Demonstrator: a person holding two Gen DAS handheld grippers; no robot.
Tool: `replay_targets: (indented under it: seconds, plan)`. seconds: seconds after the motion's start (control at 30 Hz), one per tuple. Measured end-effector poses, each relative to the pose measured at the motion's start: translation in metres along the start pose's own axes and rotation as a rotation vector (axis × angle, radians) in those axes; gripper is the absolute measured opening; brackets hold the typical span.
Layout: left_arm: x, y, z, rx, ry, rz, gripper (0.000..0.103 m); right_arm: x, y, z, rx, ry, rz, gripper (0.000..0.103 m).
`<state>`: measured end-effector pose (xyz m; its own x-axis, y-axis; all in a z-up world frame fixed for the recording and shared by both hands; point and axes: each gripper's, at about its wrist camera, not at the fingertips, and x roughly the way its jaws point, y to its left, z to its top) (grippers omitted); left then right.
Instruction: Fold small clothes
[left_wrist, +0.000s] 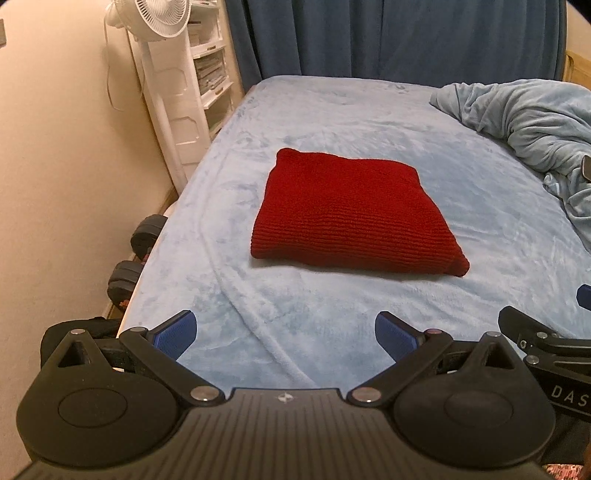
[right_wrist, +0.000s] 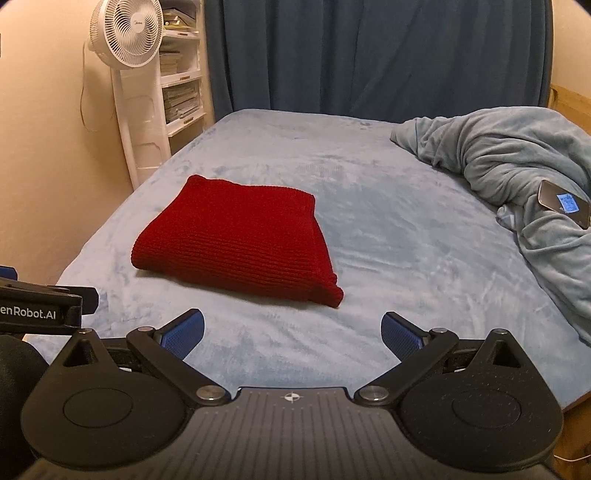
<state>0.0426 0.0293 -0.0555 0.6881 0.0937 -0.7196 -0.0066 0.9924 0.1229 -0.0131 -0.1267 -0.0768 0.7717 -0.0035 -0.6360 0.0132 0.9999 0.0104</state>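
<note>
Pale blue fleece covers the bed (left_wrist: 332, 122) from edge to edge, with dark blue curtains (left_wrist: 388, 33) hanging behind it and a cream wall on the left.

From the left wrist camera, the left gripper (left_wrist: 286, 334) is held low over the near edge of the bed, level and pointing toward the curtains, its 2 blue ribbed pads (left_wrist: 177, 332) spread wide apart with nothing between them. Ahead of it, well apart from the fingertips, lies the red knitted sweater (left_wrist: 351, 218), folded into a thick, roughly square bundle, its ribbing running crosswise. A crumpled blue blanket (left_wrist: 535, 122) is heaped at the right, partly cut off by the frame. A white pedestal fan (left_wrist: 162, 22) stands by the wall, its head clipped at the top, in front of white shelves (left_wrist: 212, 70) whose contents are too small to make out. 2 dark dumbbells (left_wrist: 135, 254) sit on the floor, half hidden by the mattress edge. Part of the right gripper pokes in at the right edge.

From the right wrist camera, the right gripper (right_wrist: 291, 332) sits in the same low, level pose, jaws likewise released and empty. The sweater (right_wrist: 236, 236) lies ahead and to the left, clear of the pads. On the heaped blanket (right_wrist: 517, 155) rests a smartphone (right_wrist: 563, 203), screen lit, text unreadable. The fan (right_wrist: 127, 33) shows whole here. The left gripper's black body (right_wrist: 40, 310) juts in at the left, its lettering cut off.
</note>
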Motion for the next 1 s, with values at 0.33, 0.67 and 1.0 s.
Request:
replay_targets:
  seconds: [0.33, 0.67, 1.0]
  plan:
    - [-0.0009, 0.0009, 0.0000, -0.001, 0.000, -0.003, 0.103, -0.0007, 0.0012, -0.0012, -0.007, 0.002, 0.006, 0.101]
    - [0.0002, 0.0029, -0.0020, -0.006, 0.010, -0.006, 0.103, 0.0004, 0.0009, -0.0034, 0.002, 0.014, 0.007, 0.101]
    - [-0.0025, 0.0020, -0.0046, 0.000, -0.004, 0.002, 0.103, 0.0002, 0.0012, -0.0050, 0.003, 0.015, 0.007, 0.101]
